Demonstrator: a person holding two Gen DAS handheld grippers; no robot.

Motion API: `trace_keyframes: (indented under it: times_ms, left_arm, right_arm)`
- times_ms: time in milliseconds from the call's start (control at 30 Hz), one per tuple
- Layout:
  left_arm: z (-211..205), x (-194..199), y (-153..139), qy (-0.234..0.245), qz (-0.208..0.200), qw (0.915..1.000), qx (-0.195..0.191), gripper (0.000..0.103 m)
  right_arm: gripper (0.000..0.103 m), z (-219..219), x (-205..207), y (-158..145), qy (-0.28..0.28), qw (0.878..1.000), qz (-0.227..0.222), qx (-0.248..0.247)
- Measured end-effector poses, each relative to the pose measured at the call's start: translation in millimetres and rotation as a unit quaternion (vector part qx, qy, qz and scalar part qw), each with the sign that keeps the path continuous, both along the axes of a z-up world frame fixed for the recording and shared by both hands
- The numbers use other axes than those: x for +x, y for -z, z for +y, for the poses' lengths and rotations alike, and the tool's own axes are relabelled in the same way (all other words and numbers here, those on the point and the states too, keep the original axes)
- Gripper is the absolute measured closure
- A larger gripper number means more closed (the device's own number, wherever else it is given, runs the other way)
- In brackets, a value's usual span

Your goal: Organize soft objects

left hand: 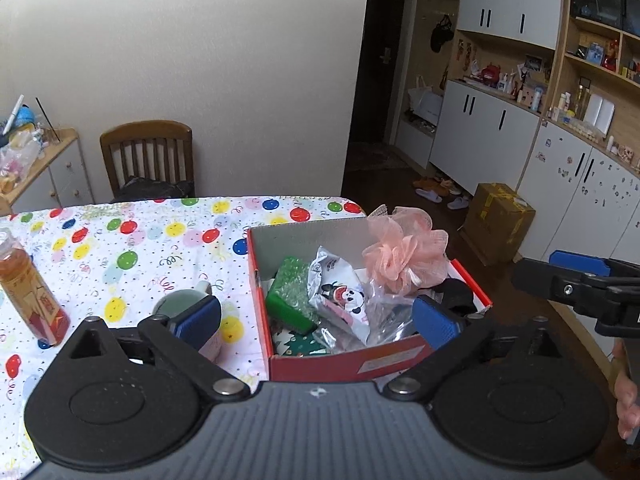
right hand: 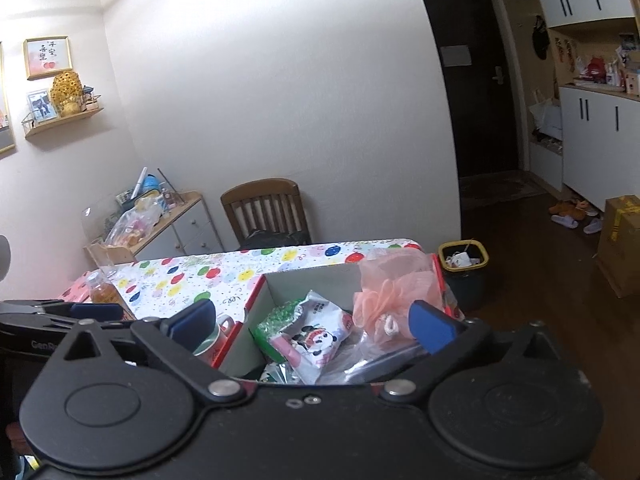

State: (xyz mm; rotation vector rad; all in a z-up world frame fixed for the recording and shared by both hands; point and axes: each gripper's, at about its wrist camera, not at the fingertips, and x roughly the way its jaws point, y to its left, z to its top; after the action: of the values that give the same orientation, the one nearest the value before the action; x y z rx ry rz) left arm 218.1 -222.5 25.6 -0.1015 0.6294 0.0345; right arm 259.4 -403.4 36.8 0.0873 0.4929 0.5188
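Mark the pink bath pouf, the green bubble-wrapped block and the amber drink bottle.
pink bath pouf [left hand: 404, 252], left wrist view, middle of the mesh ruffles.
green bubble-wrapped block [left hand: 290, 294], left wrist view, its wrapped top face.
amber drink bottle [left hand: 30, 288], left wrist view, its body above the label.

"GenR" on the left gripper [right hand: 96, 312]

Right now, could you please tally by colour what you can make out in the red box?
Pink: 1, pouf
Green: 2, bubble-wrap block; tree-print packet
White: 1, panda pack
Clear: 1, bag
Black: 1, partly hidden item
Total: 6
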Motion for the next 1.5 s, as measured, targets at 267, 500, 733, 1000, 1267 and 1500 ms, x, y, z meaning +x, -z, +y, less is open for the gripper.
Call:
trace_keyframes:
  times_ms: [267,500,733,1000,1267,1500]
  left_arm:
    - [-14,-21,-1,0.007,-0.015,0.9994,0.032,0.001]
    - [-12,-32,-5,0.005,-0.028,0.9992,0.027,0.001]
    - [-13,-38,-5,0.005,-0.03,0.9993,0.022,0.001]
    - [-11,-39,-6,-0.002,-0.028,0.9995,0.016,0.001]
    - [-11,-40,-6,-0.003,-0.028,0.9995,0.016,0.001]
    - [-10,-40,-8,-0.002,-0.026,0.9995,0.016,0.001]
  right_arm:
    - [0.0,12,-23,4,0.028,0.999,-0.014,-0.036]
    - [0.0,15,-34,9,0.034,0.998,-0.012,-0.043]
    - [0.0,18,-38,12,0.034,0.998,-0.008,-0.042]
    - [0.0,21,-40,12,0.031,0.999,-0.005,-0.044]
    - [0.0,21,-40,13,0.032,0.999,-0.001,-0.044]
    - [0.0,20,-39,13,0.036,0.998,0.001,-0.047]
